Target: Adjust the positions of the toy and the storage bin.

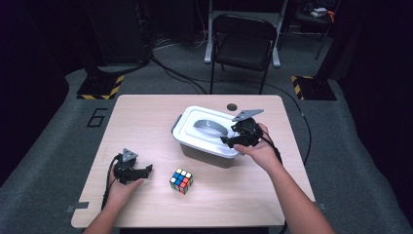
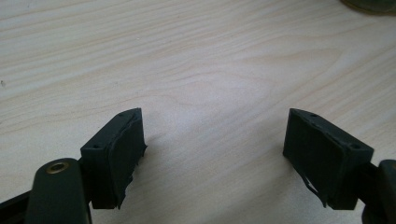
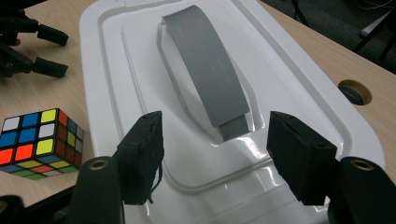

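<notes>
A pale wood-grain worktop (image 1: 146, 122) carries a white plastic storage box with a closed white lid (image 1: 207, 134), taken here as the landmark. A flat grey handle (image 3: 208, 65) is seen lying along the recessed middle of that lid. A multicoloured puzzle cube (image 1: 181, 181) is placed on the worktop just in front of the box, toward the person's side, apart from it.

The right claw (image 3: 215, 156) is held by the right hand (image 1: 260, 148) over the box's near right end, above the lid; its jaws are spread wide and nothing is gripped, the near end of the grey handle being seen between them. Contact with the lid cannot be told.

The left claw (image 1: 146, 169) is held by the left hand (image 1: 122, 187) low over bare worktop, well to the left of the box and left of the cube. Its jaws are spread wide and empty, with only wood grain seen between them.

A black folding chair (image 1: 243, 44) stands on the floor beyond the box.
</notes>
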`<state>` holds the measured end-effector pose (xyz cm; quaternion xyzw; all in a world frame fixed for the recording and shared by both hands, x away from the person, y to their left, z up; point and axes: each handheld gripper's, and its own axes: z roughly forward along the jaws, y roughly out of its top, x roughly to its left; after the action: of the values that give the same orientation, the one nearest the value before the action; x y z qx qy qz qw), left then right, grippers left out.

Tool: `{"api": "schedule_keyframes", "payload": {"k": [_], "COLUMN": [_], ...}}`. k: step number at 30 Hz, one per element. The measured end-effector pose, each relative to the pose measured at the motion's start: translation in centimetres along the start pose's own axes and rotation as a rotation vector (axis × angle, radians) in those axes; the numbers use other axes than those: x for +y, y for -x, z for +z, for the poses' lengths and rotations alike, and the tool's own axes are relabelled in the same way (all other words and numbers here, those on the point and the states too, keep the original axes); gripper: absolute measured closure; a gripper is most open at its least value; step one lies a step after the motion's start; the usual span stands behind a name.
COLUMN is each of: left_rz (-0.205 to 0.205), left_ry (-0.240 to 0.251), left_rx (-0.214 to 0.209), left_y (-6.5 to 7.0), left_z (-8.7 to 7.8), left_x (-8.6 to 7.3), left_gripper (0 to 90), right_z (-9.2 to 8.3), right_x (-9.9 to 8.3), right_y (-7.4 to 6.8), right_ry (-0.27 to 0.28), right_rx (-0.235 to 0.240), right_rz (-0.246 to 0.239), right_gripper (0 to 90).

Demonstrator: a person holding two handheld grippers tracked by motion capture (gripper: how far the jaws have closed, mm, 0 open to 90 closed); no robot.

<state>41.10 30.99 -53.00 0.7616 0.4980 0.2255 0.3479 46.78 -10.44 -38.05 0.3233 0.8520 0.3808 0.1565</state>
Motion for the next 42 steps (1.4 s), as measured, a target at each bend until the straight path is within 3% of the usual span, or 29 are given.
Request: {"api": "schedule_keyframes", "payload": {"k": [12, 23, 29, 38, 42], "left_rz": [0.000, 0.000, 0.000, 0.002, 0.002], "left_ry": [-0.002, -0.002, -0.002, -0.007, -0.007], "left_rx": [-0.002, -0.002, -0.002, -0.004, -0.004], "left_y": [0.0, 0.0, 0.0, 0.0, 0.0], "left_z": [0.0, 0.0, 0.0, -0.1, -0.1], "left_x": [0.0, 0.0, 0.0, 0.0, 0.0], "left_gripper": [20.2, 20.2, 20.2, 20.3, 20.3], "right_z": [2.1, 2.9, 2.9, 2.6, 2.2], "right_x": [1.4, 2.3, 2.5, 2.5, 2.4], "right_y": [0.0, -0.1, 0.3, -0.1, -0.8], "right_ry": [0.001, -0.012, -0.032, -0.066, -0.085], "right_rx": [0.016, 0.022, 0.034, 0.017, -0.013], "right_rz": [-0.021, -0.020, 0.032, 0.002, -0.015], "right_gripper": [39.8, 47.6, 54.1, 57.6, 59.7]}}
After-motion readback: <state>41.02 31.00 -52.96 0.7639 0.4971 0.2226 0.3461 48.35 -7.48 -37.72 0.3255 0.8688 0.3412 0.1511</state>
